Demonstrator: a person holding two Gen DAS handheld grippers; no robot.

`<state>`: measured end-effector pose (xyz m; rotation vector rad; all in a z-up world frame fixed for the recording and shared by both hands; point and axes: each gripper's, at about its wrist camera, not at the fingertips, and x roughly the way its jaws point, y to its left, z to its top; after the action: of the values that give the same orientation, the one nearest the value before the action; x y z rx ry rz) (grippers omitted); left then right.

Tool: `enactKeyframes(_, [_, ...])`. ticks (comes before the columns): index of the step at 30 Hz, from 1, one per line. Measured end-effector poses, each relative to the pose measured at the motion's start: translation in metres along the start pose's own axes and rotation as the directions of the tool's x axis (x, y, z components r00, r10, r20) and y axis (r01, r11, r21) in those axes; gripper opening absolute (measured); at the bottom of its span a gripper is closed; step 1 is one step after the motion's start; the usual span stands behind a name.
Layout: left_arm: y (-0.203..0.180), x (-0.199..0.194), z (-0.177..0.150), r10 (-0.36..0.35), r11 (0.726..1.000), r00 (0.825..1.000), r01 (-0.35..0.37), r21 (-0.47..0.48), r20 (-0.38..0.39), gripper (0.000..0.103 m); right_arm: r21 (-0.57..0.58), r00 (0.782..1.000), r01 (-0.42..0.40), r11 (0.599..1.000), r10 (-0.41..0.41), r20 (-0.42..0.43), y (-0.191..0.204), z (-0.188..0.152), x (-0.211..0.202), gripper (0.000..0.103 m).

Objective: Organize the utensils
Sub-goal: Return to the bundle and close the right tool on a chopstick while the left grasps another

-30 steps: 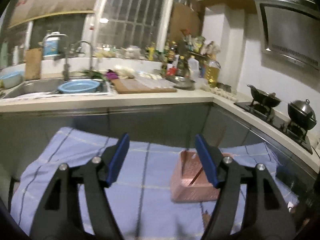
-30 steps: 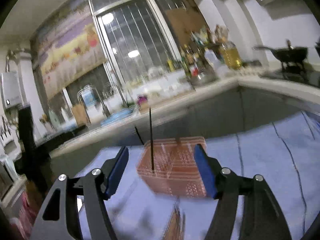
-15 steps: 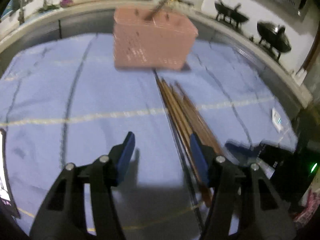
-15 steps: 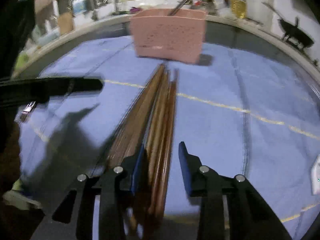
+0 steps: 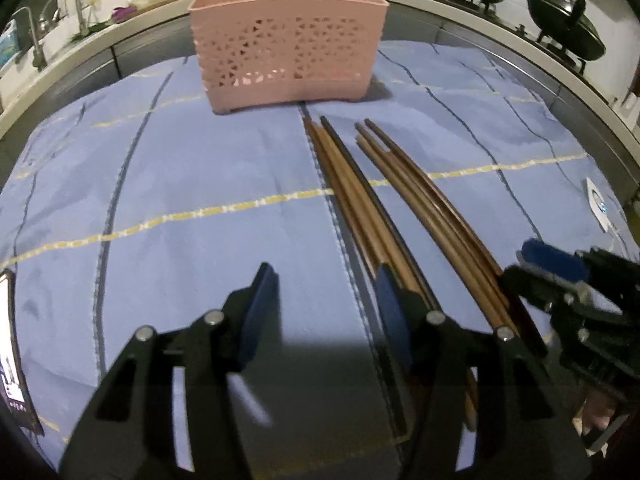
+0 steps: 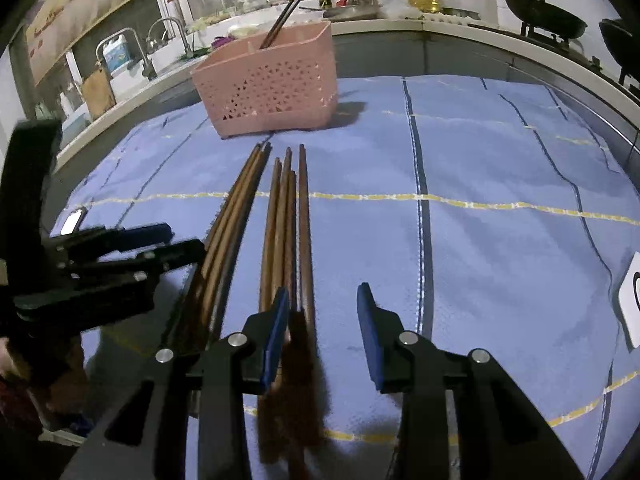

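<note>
No legible writing is seen. Both the left gripper (image 5: 326, 300) and right gripper (image 6: 322, 320) are spread wide over chopsticks (image 6: 286, 224) at lower centre; the pink basket (image 5: 286, 44) is placed at upper centre.

Utensils: brown chopsticks (image 6: 280, 232), pink perforated basket (image 6: 268, 84).
Chopsticks lie flat in two bundles before the upright basket; one dark chopstick (image 6: 282, 20) leans inside.

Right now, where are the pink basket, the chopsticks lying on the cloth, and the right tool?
pink basket (image 5: 286, 46), left wrist view, middle of its perforated front wall.
chopsticks (image 6: 282, 232), right wrist view, mid-length of the right-hand bundle.
right tool (image 6: 322, 300), right wrist view, midway between its fingertips.
</note>
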<state>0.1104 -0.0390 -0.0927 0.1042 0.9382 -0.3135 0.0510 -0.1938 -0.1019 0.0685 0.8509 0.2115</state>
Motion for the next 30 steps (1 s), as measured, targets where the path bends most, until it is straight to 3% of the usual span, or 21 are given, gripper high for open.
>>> enactKeyframes(3, [-0.005,0.007,0.004,0.083,0.996,0.997,-0.083,0.025,0.006,0.051,-0.02,1.0,-0.008,1.0,0.008,-0.005,0.005,-0.002,0.008,0.035])
enactKeyframes(7, [-0.008,0.011,0.011,0.078,0.997,0.997,-0.078,0.015,-0.009,0.051,-0.065,1.0,0.019,0.998,-0.019,0.001,0.014,-0.001,0.009,0.035])
enactKeyframes(9, [-0.003,0.008,0.01,0.054,0.999,0.998,-0.054,-0.002,-0.017,0.051,-0.029,1.0,-0.016,0.999,0.016,0.013,0.008,0.001,0.002,0.035])
enactKeyframes(12, [0.005,0.002,0.013,-0.032,0.997,0.999,0.03,-0.072,-0.024,0.051,-0.013,0.999,0.001,1.0,-0.001,0.032,0.002,0.005,-0.003,0.035])
enactKeyframes(14, [0.004,-0.002,0.014,-0.047,0.997,0.999,0.046,-0.062,-0.011,0.051,-0.002,1.0,0.001,1.0,-0.001,0.029,-0.002,0.007,-0.003,0.035])
enactKeyframes(25, [-0.015,0.015,0.013,0.073,0.996,0.997,-0.072,0.05,-0.026,0.052,-0.051,1.0,0.027,0.998,-0.027,0.008,0.001,0.002,0.009,0.035])
enactKeyframes(30, [-0.016,0.016,0.016,0.079,0.996,0.997,-0.078,0.046,-0.018,0.048,-0.063,0.998,0.062,0.996,-0.061,0.02,0.001,0.002,0.012,0.035])
